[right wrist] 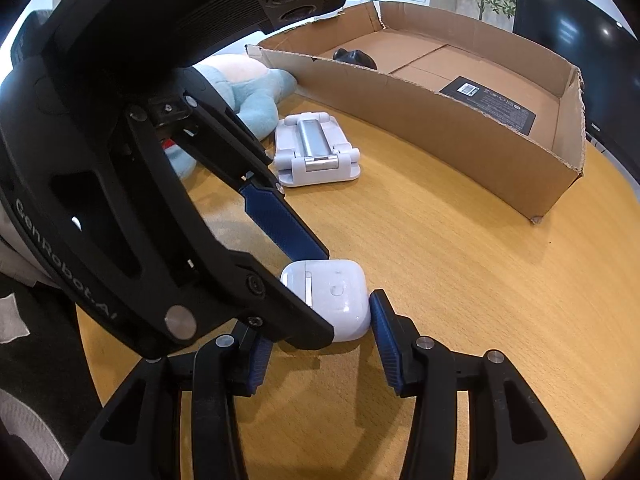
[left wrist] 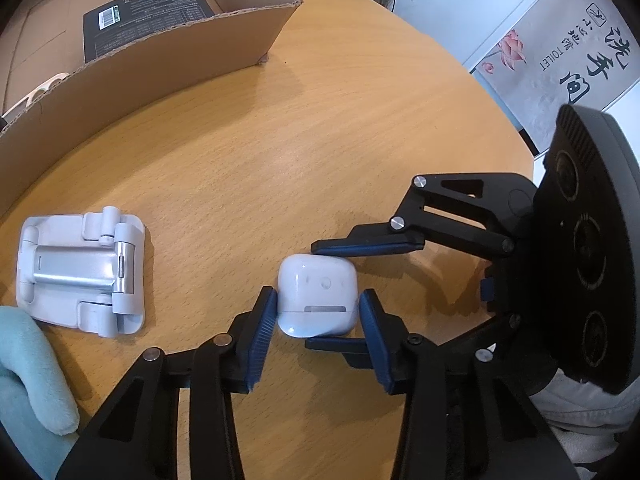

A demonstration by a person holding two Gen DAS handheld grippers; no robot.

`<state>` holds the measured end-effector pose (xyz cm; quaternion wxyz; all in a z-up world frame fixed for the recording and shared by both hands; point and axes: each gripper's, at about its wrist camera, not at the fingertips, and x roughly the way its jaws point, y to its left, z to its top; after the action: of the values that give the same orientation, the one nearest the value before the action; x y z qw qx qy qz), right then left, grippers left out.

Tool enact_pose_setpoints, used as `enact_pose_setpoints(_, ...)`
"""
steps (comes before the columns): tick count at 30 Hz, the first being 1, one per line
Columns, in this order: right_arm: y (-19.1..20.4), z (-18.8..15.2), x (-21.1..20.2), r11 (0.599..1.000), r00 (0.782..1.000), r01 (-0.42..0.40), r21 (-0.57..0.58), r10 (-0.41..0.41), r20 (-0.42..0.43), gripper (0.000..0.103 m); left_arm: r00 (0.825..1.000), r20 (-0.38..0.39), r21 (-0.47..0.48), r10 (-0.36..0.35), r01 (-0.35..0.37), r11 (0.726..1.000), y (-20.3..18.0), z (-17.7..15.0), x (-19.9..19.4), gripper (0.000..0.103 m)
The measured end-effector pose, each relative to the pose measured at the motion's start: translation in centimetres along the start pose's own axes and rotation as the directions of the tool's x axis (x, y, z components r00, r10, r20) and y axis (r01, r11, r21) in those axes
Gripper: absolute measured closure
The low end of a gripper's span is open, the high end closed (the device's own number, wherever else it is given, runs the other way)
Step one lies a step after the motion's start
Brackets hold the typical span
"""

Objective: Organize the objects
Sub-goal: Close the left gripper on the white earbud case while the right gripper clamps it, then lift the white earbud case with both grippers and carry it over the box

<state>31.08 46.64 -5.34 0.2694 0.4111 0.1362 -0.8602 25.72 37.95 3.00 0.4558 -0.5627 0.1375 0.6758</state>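
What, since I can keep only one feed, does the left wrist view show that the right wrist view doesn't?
Only the left wrist view: a toilet sign. Only the right wrist view: a monitor and a black object in the box. Both: the case, stand, plush, box and table.

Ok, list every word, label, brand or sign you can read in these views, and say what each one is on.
"TOILET", beside large Chinese characters: on the wall sign with the pink lotus.
"GenRobot.AI": printed on the body of the left gripper, seen from the right wrist view.
Barcode and fine print on the black label inside the cardboard box: too small to read.
Small logo on the dark monitor: too blurred to read.
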Motion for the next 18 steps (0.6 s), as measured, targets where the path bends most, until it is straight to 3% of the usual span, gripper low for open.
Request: enact_pose_setpoints(18,0.70,0.46,-0.02,1.000,1.000,0.019,-0.006,-0.019,-0.005,0.060,1.000,0.020,0.011,-0.001,0.001,1.000,0.11,0.80,0.90,0.063)
